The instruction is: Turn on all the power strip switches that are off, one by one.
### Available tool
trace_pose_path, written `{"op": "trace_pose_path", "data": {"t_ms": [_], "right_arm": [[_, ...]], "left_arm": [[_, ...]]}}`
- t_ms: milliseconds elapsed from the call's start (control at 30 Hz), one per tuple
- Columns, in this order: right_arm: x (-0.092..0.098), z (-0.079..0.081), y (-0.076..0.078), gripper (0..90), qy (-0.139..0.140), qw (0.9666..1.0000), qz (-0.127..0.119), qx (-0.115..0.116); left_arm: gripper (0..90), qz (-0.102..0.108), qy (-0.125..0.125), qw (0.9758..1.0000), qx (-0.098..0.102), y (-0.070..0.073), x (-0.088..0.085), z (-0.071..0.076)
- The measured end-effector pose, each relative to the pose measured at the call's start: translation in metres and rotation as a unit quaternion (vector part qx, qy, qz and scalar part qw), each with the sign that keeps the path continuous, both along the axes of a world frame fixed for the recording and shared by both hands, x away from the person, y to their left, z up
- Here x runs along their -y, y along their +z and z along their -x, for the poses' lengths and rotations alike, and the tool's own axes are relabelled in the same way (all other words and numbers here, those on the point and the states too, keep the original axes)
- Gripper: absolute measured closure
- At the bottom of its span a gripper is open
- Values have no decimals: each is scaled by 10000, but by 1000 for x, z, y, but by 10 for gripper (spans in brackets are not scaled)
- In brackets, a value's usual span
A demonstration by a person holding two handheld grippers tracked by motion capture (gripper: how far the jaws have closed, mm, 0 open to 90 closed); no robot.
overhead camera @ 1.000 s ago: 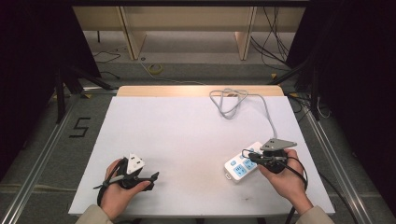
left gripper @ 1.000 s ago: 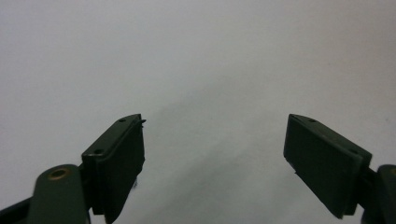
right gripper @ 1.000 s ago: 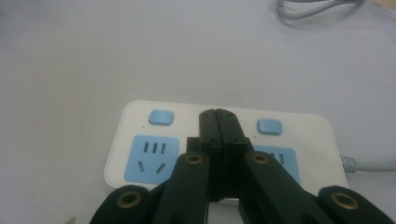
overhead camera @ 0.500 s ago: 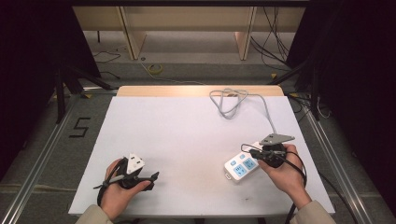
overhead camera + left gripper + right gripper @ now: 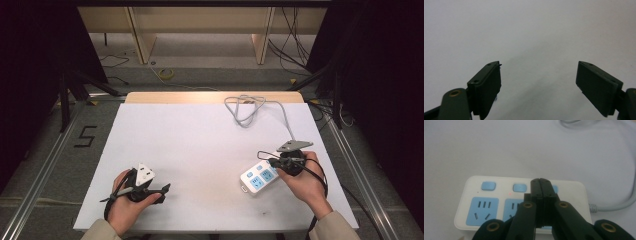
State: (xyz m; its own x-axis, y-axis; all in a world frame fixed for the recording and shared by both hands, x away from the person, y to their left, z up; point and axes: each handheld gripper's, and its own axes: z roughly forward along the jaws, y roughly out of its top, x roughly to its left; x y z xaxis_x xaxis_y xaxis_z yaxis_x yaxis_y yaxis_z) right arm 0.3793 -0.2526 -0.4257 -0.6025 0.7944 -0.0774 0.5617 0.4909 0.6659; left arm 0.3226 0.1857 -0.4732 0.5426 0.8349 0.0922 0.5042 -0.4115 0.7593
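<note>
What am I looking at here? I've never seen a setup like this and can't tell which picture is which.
A person sits at a white table and holds a hand tool with two black jaws in each hand. The high view looks down from above them. There the left gripper rests low on the bare table, and the right gripper is at a white power strip with blue sockets, whose grey cable loops toward the far edge.

The other two pictures come from small cameras riding on the tools. The left gripper view shows its jaws wide apart with nothing between them. The right gripper view shows its jaws pressed together over the strip, near its blue buttons. Neither tool holds anything.
</note>
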Motion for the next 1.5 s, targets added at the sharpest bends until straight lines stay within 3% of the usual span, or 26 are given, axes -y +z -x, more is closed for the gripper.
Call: {"op": "trace_pose_path", "data": {"t_ms": [467,1100,1500], "right_arm": [[-1,-10,0,900,-139,9997,81,-204],[-3,-31,-3,900,-275,9987,195,-376],[-2,-35,-7,900,-332,9975,279,-554]], "left_arm": [[210,111,-12,9999,-82,-2,1,0],[214,77,1,9999,-90,-2,-1,-2],[214,91,-84,9999,-77,-2,4,-4]]}}
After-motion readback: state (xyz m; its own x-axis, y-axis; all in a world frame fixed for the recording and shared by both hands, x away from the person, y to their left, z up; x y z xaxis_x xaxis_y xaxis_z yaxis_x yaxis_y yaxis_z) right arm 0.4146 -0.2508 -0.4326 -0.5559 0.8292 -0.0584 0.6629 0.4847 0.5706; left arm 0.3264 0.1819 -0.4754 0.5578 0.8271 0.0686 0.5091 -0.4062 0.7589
